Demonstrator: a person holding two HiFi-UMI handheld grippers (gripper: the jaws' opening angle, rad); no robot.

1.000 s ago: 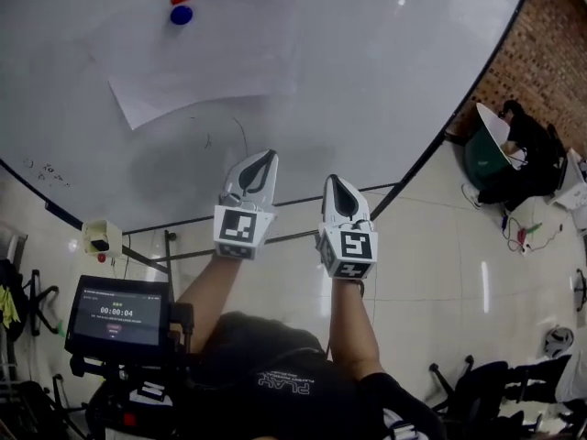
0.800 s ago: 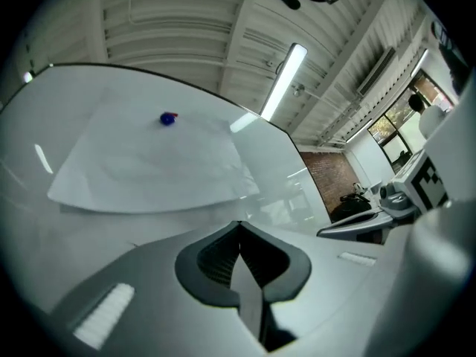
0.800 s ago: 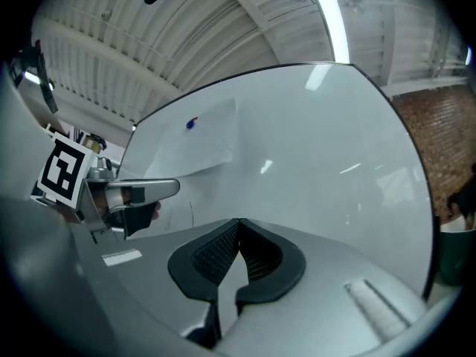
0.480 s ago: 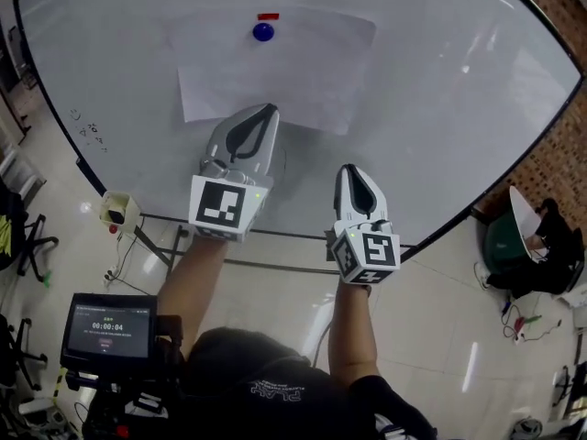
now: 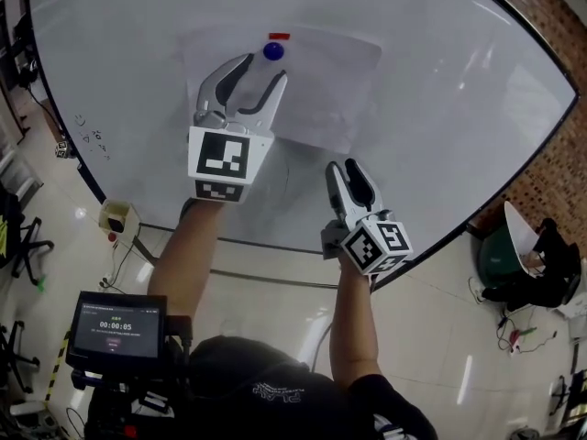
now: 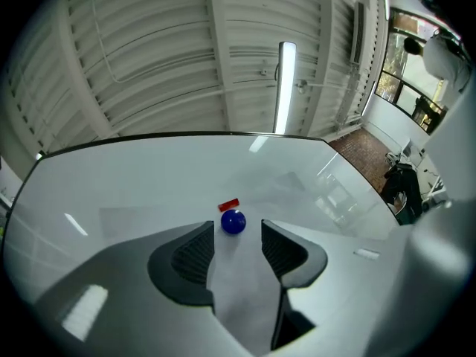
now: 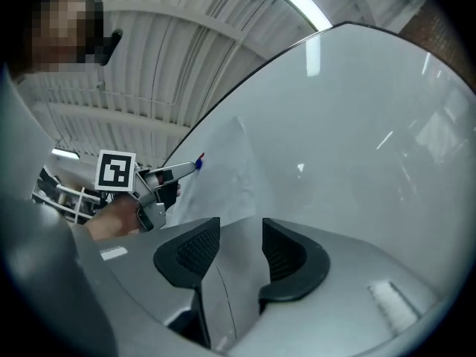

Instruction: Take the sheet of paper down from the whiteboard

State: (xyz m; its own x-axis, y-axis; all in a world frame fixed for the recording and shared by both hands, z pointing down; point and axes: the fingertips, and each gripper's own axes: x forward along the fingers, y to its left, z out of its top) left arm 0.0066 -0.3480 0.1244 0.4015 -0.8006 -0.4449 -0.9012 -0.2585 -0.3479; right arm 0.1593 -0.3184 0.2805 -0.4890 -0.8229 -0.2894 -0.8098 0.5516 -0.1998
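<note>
White paper sheet (image 5: 330, 90) under blue magnet (image 5: 272, 51)

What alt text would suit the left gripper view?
The left gripper, its two dark ribbed jaws opening with nothing between them, aims at a round blue magnet on a white sheet of paper on a glossy whiteboard. A small red rectangular magnet sits just above it. A corrugated ceiling with a tube light shows beyond.
</note>
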